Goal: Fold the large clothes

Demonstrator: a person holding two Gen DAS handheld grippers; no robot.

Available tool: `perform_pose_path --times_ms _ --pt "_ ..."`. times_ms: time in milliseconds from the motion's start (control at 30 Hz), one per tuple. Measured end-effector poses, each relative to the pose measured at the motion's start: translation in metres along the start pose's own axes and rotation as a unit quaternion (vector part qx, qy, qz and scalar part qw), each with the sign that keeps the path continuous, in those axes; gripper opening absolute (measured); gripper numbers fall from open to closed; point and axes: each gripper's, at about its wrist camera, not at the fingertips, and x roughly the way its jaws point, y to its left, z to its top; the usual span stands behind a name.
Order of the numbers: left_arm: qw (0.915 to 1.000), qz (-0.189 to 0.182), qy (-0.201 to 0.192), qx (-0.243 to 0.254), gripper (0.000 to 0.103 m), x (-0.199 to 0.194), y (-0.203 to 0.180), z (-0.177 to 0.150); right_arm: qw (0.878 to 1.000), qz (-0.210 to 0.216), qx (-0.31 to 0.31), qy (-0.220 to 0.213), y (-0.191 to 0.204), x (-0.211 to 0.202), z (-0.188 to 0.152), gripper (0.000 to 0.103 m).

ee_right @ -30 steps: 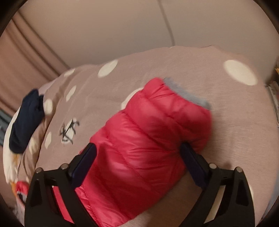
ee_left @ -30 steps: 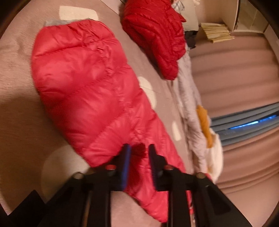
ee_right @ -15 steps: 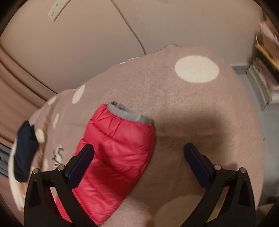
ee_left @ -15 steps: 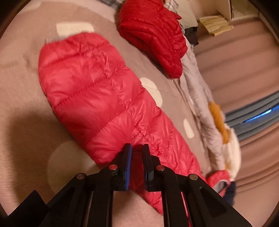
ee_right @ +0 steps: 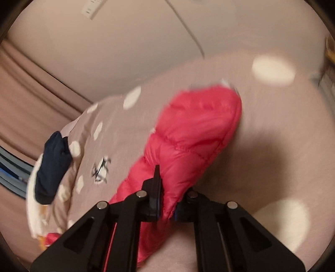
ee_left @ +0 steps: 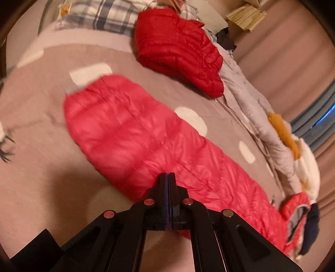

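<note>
Snapped from wide open onto a fold of the pink puffer jacket (ee_right: pixel 194 134) lying on the spotted blanket (ee_right: pixel 293 146): right gripper (ee_right: pixel 167 200); left gripper (ee_left: pixel 168 177) now pressed together, empty, above the jacket.

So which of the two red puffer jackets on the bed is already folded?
The darker red jacket near the plaid pillow: it sits as a compact bundle. The pinker jacket lies stretched out long, with the right gripper pinching its edge.
</note>
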Motion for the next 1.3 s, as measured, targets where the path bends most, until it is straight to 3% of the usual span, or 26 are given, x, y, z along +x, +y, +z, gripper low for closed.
perform_pose_path --times_ms 200,333,433,500,567,667,767,933,1000,1067,1167,1300 --pt "0.9999 -0.004 0.005 -0.010 0.001 -0.011 0.017 0.006 0.998 -0.044 -0.032 -0.039 0.004 -0.015 0.002 0.009" --pt "0.9946 -0.043 0.063 -0.071 0.001 -0.002 0.038 0.007 0.997 -0.054 -0.035 -0.038 0.001 -0.015 0.004 0.009" --pt "0.9898 -0.075 0.059 -0.106 0.001 -0.005 0.050 0.010 0.998 -0.053 -0.026 -0.035 0.002 -0.015 0.002 0.010" --pt "0.9889 -0.077 0.060 -0.111 0.010 -0.005 0.053 0.012 0.998 -0.055 -0.025 -0.034 0.004 -0.016 0.000 0.011" --pt "0.9847 -0.099 0.066 -0.127 0.035 -0.001 0.057 0.011 0.997 -0.062 -0.034 -0.038 0.008 -0.017 -0.003 0.012" --pt "0.9752 -0.143 0.060 -0.159 0.060 -0.003 0.061 0.010 0.996 -0.066 -0.039 -0.037 0.012 -0.015 -0.006 0.013" --pt "0.9651 -0.188 0.068 -0.170 0.071 -0.001 0.062 0.011 0.997 -0.067 -0.036 -0.033 0.013 -0.011 -0.006 0.013" --pt "0.9326 -0.277 0.148 -0.177 0.071 0.017 0.051 0.008 0.997 -0.070 -0.033 -0.020 0.009 -0.006 -0.005 0.014" --pt "0.9251 -0.296 0.162 -0.175 0.071 0.021 0.047 0.006 0.997 -0.070 -0.034 -0.019 0.008 -0.006 -0.004 0.014" --pt "0.9277 -0.285 0.162 -0.179 0.071 0.025 0.045 0.005 0.997 -0.070 -0.037 -0.020 0.008 -0.006 -0.005 0.014" --pt "0.9315 -0.285 0.122 -0.190 0.070 0.026 0.046 0.006 0.996 -0.073 -0.039 -0.015 0.009 -0.004 -0.004 0.014" --pt "0.9297 -0.295 0.110 -0.192 0.053 0.033 0.052 0.008 0.996 -0.074 -0.045 -0.007 0.009 0.001 -0.003 0.014"
